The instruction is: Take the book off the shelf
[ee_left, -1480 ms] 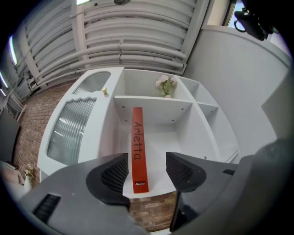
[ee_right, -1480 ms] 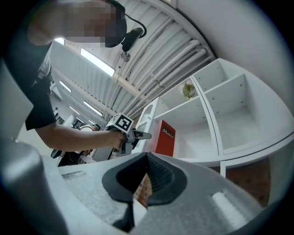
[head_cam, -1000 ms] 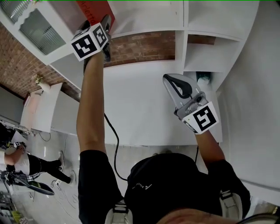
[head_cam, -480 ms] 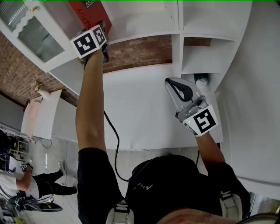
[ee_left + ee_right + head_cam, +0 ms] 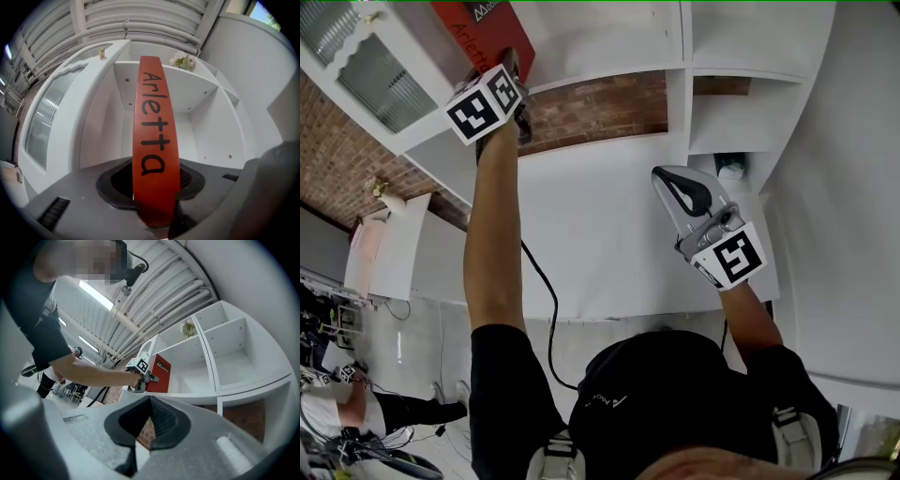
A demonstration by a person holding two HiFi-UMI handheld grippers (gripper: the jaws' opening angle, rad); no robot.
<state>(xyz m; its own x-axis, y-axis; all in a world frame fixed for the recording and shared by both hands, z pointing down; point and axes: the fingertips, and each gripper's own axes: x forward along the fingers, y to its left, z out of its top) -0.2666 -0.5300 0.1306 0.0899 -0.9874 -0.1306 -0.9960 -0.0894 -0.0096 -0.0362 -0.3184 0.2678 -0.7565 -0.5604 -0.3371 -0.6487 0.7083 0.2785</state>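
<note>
Left gripper view: the red book [image 5: 154, 140] stands upright in an upper compartment of the white shelf [image 5: 201, 93], spine outward, with no other book leaning on it.
Left gripper [image 5: 508, 73]: raised at arm's length. Its jaws are closing on the lower end of the spine, one on each cover, and the pads look to be already pressing.
Right gripper [image 5: 680, 187]: jaws together with nothing between them, held low and well apart from the book.
Stiffness: probably a hardback, since the spine is flat and straight. It should keep its shape in the grip and not sag.
Weight: likely moderate. It is a slim volume but tall, so held at the bottom end its top may want to tip as it comes off the board.
Surface: the cover looks smooth, perhaps slightly glossy. It could slide between the pads if pinched only at the edge.
Where to hold: across the spine with the pads well in on both covers. A grip nearer mid-height would steady it better than the present low one.
Fragility: low, though the corners could dent if it drops.
Spine writing: "Arletta" in black letters running along the spine.
Cover writing: the right gripper view shows white print with a small mark. It begins "Mob"; the rest is too small to be sure of.
</note>
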